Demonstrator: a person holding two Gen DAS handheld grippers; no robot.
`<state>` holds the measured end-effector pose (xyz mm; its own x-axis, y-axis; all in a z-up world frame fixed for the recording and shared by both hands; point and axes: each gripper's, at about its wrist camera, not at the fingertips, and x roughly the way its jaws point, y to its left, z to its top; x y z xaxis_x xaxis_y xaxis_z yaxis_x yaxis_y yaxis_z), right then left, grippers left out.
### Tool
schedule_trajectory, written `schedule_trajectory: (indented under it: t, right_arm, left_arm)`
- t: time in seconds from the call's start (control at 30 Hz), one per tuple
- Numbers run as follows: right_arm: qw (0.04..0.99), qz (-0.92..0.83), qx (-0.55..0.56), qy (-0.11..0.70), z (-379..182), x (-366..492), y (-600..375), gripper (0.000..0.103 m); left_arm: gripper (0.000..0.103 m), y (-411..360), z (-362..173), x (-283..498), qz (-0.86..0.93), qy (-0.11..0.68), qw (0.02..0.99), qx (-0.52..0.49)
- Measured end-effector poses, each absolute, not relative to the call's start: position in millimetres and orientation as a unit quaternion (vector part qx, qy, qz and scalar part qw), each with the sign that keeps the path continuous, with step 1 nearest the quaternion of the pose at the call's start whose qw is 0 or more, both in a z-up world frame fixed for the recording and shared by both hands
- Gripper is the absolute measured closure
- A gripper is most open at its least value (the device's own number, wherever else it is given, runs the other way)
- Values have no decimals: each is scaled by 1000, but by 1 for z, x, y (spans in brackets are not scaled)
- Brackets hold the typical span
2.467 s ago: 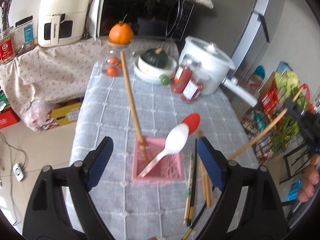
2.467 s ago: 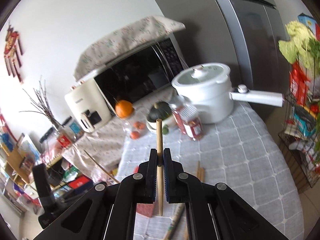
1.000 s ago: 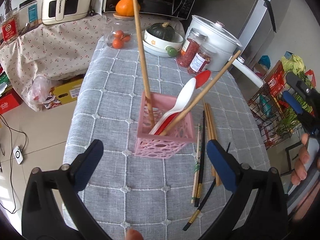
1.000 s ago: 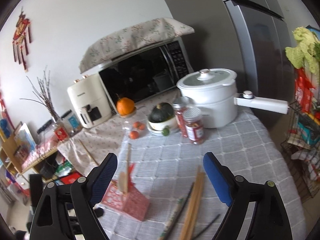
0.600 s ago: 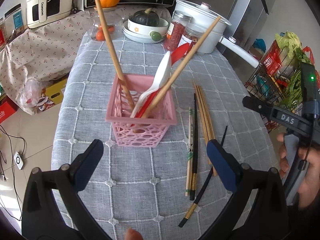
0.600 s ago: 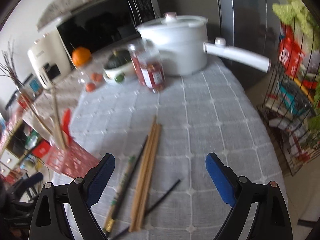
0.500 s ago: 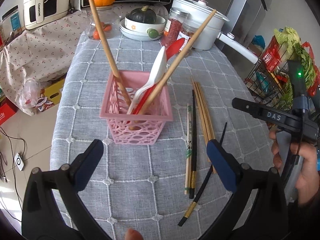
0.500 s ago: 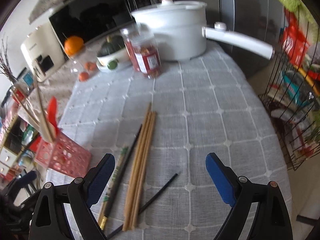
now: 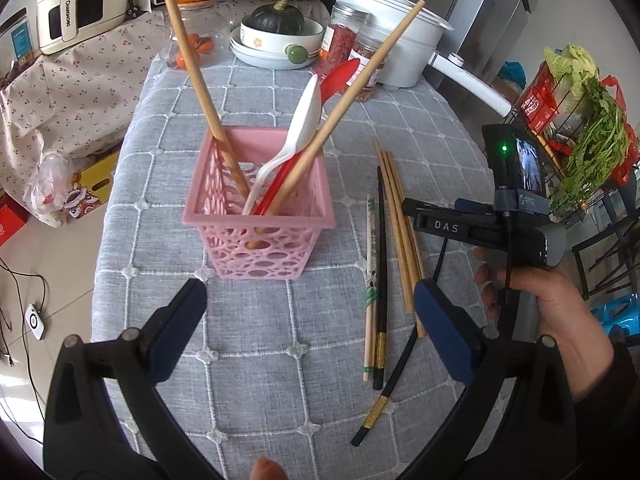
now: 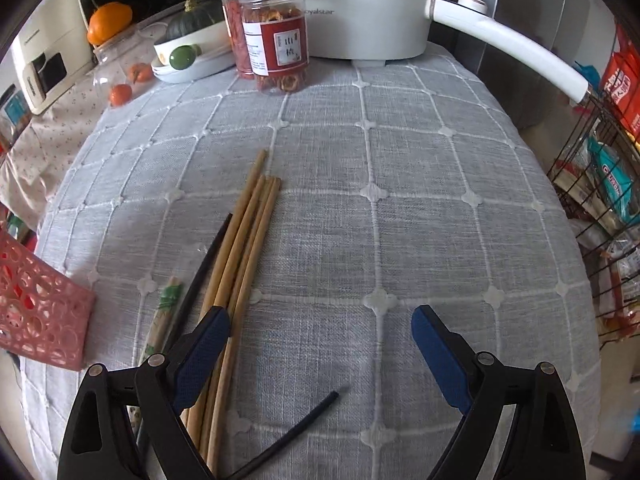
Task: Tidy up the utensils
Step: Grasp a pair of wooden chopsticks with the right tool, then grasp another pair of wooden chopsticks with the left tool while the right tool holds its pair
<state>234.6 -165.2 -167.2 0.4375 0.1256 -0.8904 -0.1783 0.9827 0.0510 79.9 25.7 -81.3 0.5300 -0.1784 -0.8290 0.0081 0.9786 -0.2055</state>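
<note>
— What is sitting in the pink lattice basket (image 9: 256,216)?
— Two wooden chopsticks (image 9: 348,92), a white spoon (image 9: 298,128) and a red spoon (image 9: 336,78) are leaning in it.
— And on the grey quilted cloth (image 10: 400,200)?
— Bamboo chopsticks (image 10: 244,240) and black ones (image 10: 204,264) are lying beside the basket. The left gripper (image 9: 308,320) and right gripper (image 10: 320,344) are both hovering spread wide, holding nothing.

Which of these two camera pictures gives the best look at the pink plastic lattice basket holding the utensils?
The left wrist view. The pink plastic lattice basket sits whole near the picture's centre, open top visible, with two wooden chopsticks, a white spoon and a red spoon standing in it. The right wrist view catches only one corner at its left edge.
</note>
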Motion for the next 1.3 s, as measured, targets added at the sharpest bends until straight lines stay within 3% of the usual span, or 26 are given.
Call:
schedule_trajectory:
  t: [0.3,0.4,0.47,0.5,0.53,0.9,1.1,1.2,1.27,1.3]
  right_arm:
    - [847,82,-74,519,-173,236,-146,11]
    - [842,83,-55,530,-170,238,-152,30]
    - [841,74,-52,533,-167,239,-157,60]
    - [840,66,-55,535,-165,239,-162,70]
    - [838,67,-46,540,-163,240,-168,92]
    - [814,81,129,561,-138,231,-259,93]
    - [807,78,182,556,-125,221,-295,93]
    - [806,82,201,551,-120,220,-308,93]
    - [805,85,208,548,-118,219,-313,93]
    - [804,87,212,548,-118,218,-315,93]
  left_arm:
    - [0,20,-82,78,-60,484,869,-80]
    - [1,13,-82,76,-62,481,872,-68]
    - [1,7,-83,74,-67,480,873,-57]
    - [1,3,-85,73,-71,480,873,-51]
    - [1,-4,-87,72,-77,482,872,-44]
    - [1,-85,-92,95,-113,501,856,58]
    - [4,-121,-99,143,-117,526,841,51]
    - [24,-125,-108,172,-106,542,833,33]
    - [48,-121,-116,190,-97,554,827,13]
    - [54,-118,-119,199,-91,558,825,6]
